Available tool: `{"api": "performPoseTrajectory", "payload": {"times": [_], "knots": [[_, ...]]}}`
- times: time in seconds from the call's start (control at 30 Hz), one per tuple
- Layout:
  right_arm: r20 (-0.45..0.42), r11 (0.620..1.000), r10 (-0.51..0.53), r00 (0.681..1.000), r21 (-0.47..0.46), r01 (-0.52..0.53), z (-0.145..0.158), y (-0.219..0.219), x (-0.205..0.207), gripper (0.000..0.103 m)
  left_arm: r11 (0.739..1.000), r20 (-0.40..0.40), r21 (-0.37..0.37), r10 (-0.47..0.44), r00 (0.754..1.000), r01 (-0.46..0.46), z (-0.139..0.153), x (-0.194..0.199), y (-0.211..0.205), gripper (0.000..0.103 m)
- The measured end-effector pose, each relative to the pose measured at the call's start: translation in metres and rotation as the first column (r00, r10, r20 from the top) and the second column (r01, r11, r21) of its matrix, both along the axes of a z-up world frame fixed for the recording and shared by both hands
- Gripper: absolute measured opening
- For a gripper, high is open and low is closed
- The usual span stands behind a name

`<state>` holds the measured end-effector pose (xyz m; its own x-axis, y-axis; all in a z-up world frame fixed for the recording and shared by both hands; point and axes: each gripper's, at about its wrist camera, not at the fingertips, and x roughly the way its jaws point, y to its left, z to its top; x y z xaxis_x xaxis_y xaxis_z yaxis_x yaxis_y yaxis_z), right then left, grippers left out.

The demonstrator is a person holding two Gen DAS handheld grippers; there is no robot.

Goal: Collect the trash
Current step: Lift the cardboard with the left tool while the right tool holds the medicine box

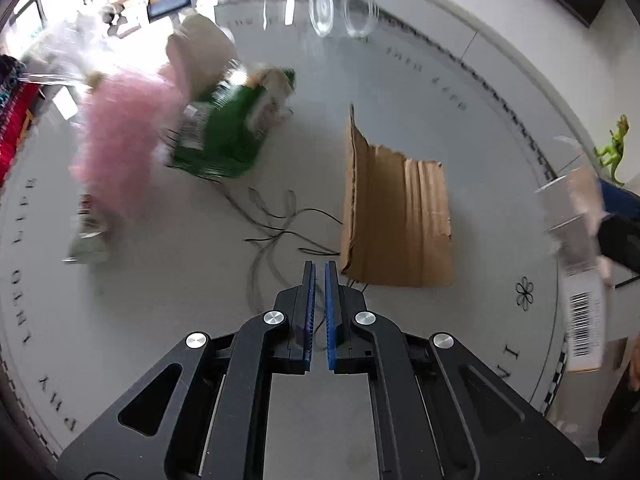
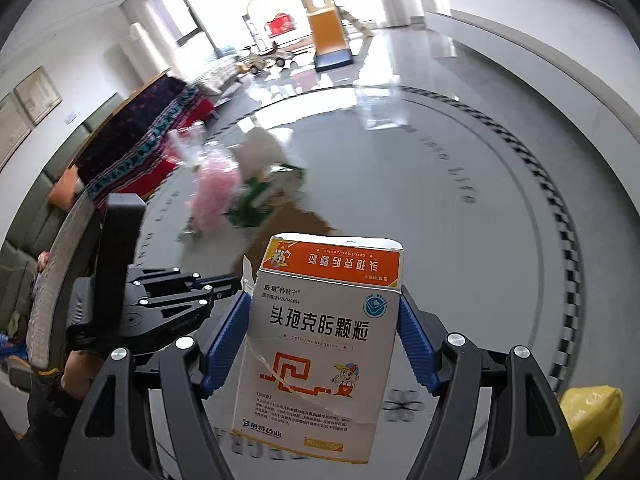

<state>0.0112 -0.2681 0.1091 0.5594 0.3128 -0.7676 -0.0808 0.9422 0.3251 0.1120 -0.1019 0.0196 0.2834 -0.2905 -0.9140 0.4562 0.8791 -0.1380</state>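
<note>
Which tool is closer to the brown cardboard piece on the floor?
Left. The left tool hangs shut just beside the cardboard piece. The right tool is off to the side, holding a medicine box.

Glossy printed card medicine box (image 2: 320, 344) at lower centre; matt brown corrugated cardboard (image 1: 396, 216) at centre; glossy grey round table (image 1: 500, 160); crinkly pink plastic wrap (image 1: 120, 148) at left

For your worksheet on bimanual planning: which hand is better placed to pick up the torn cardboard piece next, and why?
Left, probably. The left tool is shut on nothing, with the cardboard piece lying just ahead of its tips. The right tool is occupied, clamping the medicine box.
</note>
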Motion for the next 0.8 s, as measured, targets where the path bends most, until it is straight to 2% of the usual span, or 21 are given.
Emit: {"api": "performPoseTrajectory", "payload": {"times": [0.17, 0.23, 0.3, 0.33, 0.37, 0.4, 0.47, 0.6, 0.73, 0.8], "knots": [[-0.017, 1.0, -0.02, 1.0, 0.017, 0.02, -0.01, -0.02, 0.003, 0.073, 0.999, -0.016, -0.036, -0.005, 1.0, 0.005, -0.01, 0.013, -0.014, 0.004], [-0.015, 0.999, -0.017, 1.0, 0.027, 0.017, -0.012, -0.024, 0.003, 0.072, 0.996, -0.04, -0.087, -0.003, 0.999, -0.001, -0.01, 0.013, -0.01, 0.005], [-0.011, 0.999, -0.013, 1.0, 0.034, 0.013, -0.012, -0.025, 0.002, 0.072, 0.991, -0.084, -0.132, 0.01, 0.996, -0.021, -0.011, 0.009, -0.001, 0.032], [-0.009, 0.999, -0.01, 1.0, 0.04, 0.011, -0.012, -0.025, 0.003, 0.072, 0.987, -0.079, -0.158, 0.026, 0.997, -0.038, -0.009, 0.007, 0.005, 0.076], [-0.009, 0.999, -0.007, 1.0, 0.042, 0.008, -0.012, -0.025, 0.003, 0.072, 0.983, -0.044, -0.175, 0.041, 0.998, -0.048, -0.005, 0.003, 0.007, 0.096], [-0.008, 0.999, -0.005, 1.0, 0.044, 0.005, -0.013, -0.025, 0.003, 0.072, 0.98, -0.003, -0.191, 0.052, 0.999, -0.052, 0.001, -0.001, 0.011, 0.097], [-0.01, 0.999, -0.002, 1.0, 0.047, 0.002, -0.014, -0.024, 0.004, 0.072, 0.976, 0.03, -0.211, 0.069, 0.997, -0.061, 0.009, -0.001, 0.012, 0.097], [-0.006, 0.999, -0.014, 1.0, 0.052, 0.014, -0.014, -0.032, -0.001, 0.072, 0.97, -0.013, -0.223, 0.094, 0.996, -0.094, 0.004, 0.009, 0.001, 0.097], [-0.007, 0.998, -0.029, 1.0, 0.047, 0.03, -0.014, -0.04, -0.004, 0.072, 0.981, 0.0, -0.185, 0.067, 0.998, -0.066, -0.005, 0.008, -0.033, 0.097], [-0.009, 0.998, -0.03, 1.0, 0.046, 0.03, -0.016, -0.042, -0.005, 0.072, 0.978, -0.015, -0.198, 0.066, 0.998, -0.068, -0.009, 0.007, -0.046, 0.094]]}}
